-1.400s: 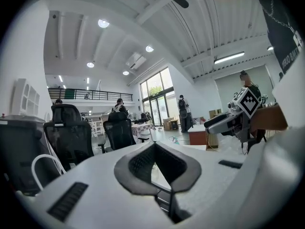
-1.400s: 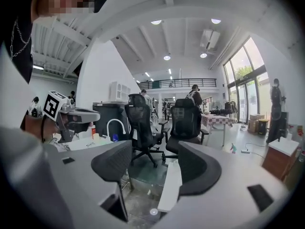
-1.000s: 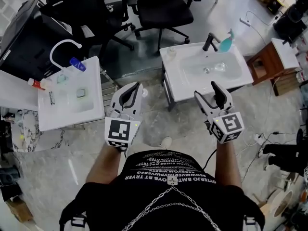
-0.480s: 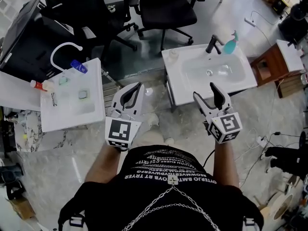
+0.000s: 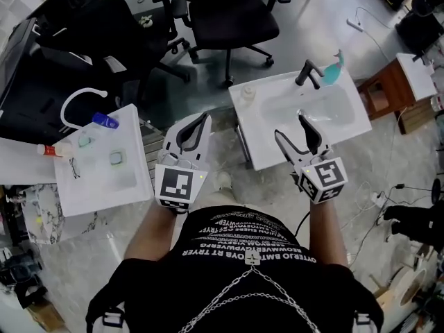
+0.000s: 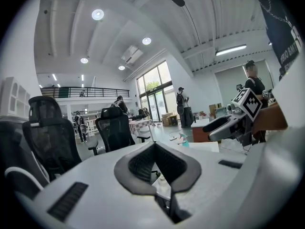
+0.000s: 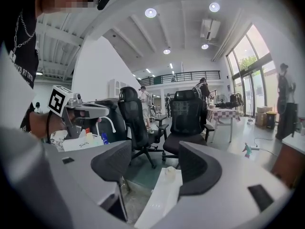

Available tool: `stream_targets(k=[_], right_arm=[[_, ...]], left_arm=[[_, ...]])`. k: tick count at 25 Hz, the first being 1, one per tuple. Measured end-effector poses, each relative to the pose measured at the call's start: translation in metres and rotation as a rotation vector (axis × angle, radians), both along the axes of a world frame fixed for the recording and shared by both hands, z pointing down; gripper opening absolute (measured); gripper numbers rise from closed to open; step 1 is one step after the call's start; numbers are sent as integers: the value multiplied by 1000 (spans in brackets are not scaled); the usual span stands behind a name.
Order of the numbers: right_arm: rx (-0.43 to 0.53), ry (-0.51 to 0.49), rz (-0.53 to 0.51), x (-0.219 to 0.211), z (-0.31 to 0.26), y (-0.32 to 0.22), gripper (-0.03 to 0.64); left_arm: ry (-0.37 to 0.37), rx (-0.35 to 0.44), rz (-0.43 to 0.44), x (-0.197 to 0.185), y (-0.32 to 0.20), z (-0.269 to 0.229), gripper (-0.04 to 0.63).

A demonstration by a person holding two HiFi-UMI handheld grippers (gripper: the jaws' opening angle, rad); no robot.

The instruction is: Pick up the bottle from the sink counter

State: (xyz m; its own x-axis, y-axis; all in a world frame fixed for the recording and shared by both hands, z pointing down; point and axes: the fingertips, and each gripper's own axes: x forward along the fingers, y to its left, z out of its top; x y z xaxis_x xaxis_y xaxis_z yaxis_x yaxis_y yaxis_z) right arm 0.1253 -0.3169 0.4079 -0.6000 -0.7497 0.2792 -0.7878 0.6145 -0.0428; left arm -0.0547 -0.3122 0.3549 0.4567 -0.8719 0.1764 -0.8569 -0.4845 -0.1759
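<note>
A white sink counter with a black faucet stands ahead on the right. A teal spray bottle stands beside the faucet, and a small clear bottle sits on the counter's far left corner. My right gripper hovers open and empty over the counter's front edge. In the right gripper view the small clear bottle shows between the open jaws of that gripper, well ahead of them. My left gripper is shut on nothing, over the floor to the left of the counter.
A second white sink at the left carries a white faucet, a blue bottle and a red-capped bottle. Black office chairs stand behind both sinks. A wooden cabinet is at the right.
Both grippers have moved forward with the person. The right gripper's tips now reach over the right sink counter's front edge. Neither gripper's jaws have changed.
</note>
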Motion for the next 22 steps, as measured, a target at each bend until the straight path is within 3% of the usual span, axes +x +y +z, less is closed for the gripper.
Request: stream_targets(k=[13, 22], right_arm=[[-82, 82, -36, -58, 43, -84, 291], [-160, 166, -119, -66, 110, -107, 302]], left_arm=[[29, 15, 99, -25, -124, 14, 5], [54, -51, 150, 15, -156, 52, 6]])
